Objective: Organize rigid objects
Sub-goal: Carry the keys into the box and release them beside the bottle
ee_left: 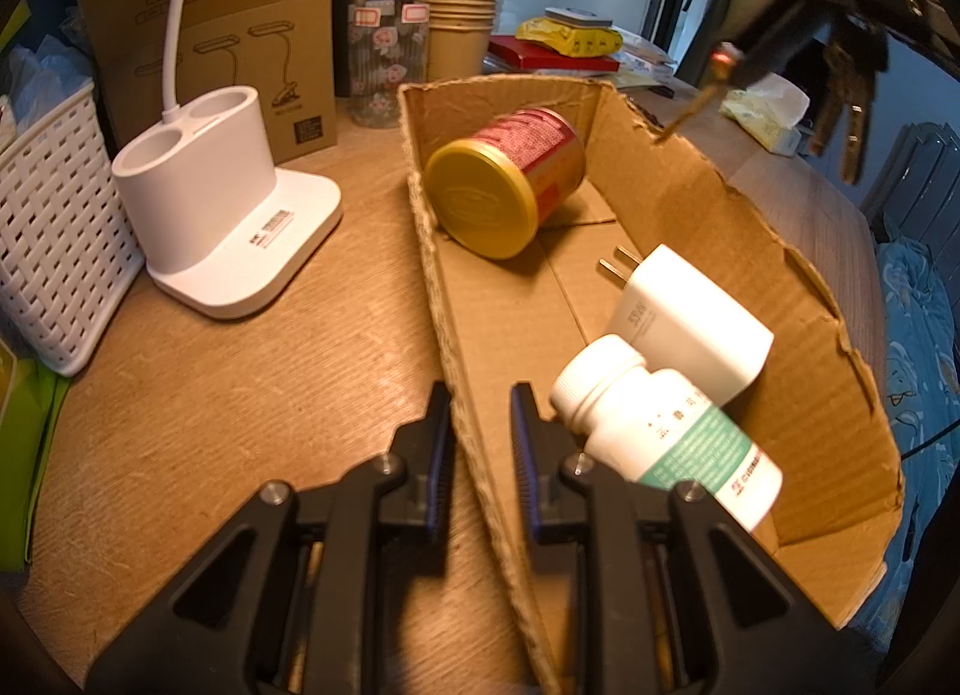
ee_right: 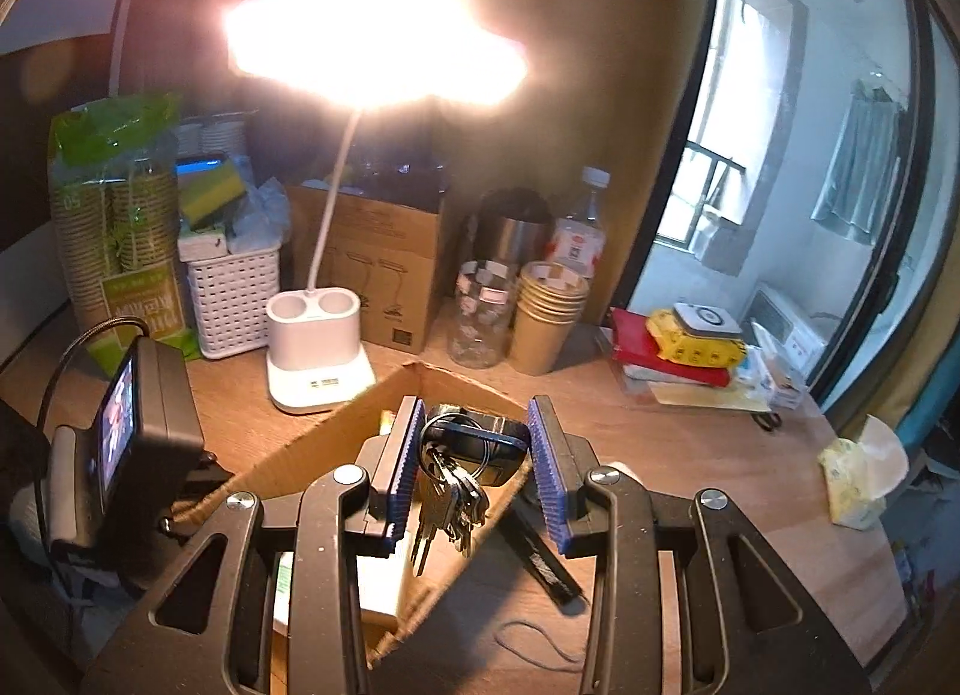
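A shallow cardboard box (ee_left: 798,299) lies on the wooden table. In it are a red can with a gold lid (ee_left: 510,179), a white plug adapter (ee_left: 684,311) and a white pill bottle (ee_left: 666,431). My left gripper (ee_left: 480,413) is shut on the box's near wall. My right gripper (ee_right: 474,425) holds a bunch of keys with a black fob (ee_right: 462,473) above the box (ee_right: 336,437). In the left wrist view it hangs blurred at top right with the keys (ee_left: 852,95) dangling.
A white lamp base (ee_left: 222,215), a white basket (ee_left: 54,251), a lamp carton (ee_left: 240,35), a stack of paper cups (ee_left: 456,29), a glass jar (ee_left: 384,71) and books (ee_left: 558,50) stand behind the box. Tissues (ee_right: 858,473) lie at right. The lit lamp head (ee_right: 372,47) glares.
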The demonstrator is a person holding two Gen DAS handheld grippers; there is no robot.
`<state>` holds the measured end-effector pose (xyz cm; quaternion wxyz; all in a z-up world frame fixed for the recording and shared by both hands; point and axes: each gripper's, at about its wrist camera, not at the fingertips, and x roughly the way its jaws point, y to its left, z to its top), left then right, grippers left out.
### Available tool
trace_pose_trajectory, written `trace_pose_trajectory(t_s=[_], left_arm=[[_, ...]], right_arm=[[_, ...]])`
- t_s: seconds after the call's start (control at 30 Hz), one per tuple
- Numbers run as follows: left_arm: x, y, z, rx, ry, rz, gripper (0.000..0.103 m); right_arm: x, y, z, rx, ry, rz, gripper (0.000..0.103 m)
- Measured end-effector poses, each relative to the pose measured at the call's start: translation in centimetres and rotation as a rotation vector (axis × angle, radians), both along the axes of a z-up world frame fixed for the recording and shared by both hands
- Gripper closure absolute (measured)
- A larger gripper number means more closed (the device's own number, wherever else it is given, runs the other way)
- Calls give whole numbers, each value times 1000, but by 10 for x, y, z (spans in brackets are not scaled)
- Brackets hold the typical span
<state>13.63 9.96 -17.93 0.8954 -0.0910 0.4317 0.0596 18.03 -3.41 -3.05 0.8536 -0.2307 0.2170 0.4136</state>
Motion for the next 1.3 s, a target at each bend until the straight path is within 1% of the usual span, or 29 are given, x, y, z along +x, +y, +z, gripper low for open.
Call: trace_pose_trajectory(t_s=[0.2,0.5,0.7,1.0,1.2,1.3], left_arm=[[0,-1,0,-1,-1,-1,82],[0,-1,0,-1,-1,0,82],[1,-2,0,-2,-1,0,82],[1,-2,0,-2,-1,0,82],[1,-2,0,-2,-1,0,82],[1,-3,0,-2,-1,0,82]], right_arm=[[4,24,-20,-28,38,37,66],[20,40,-58,-76,120,54,66],[28,39,-58,-51,142,62,66],[20,42,-57,-52,121,77,66],[30,55,-43,-11,100,81,66],[40,59,-45,-11,109,67,66]])
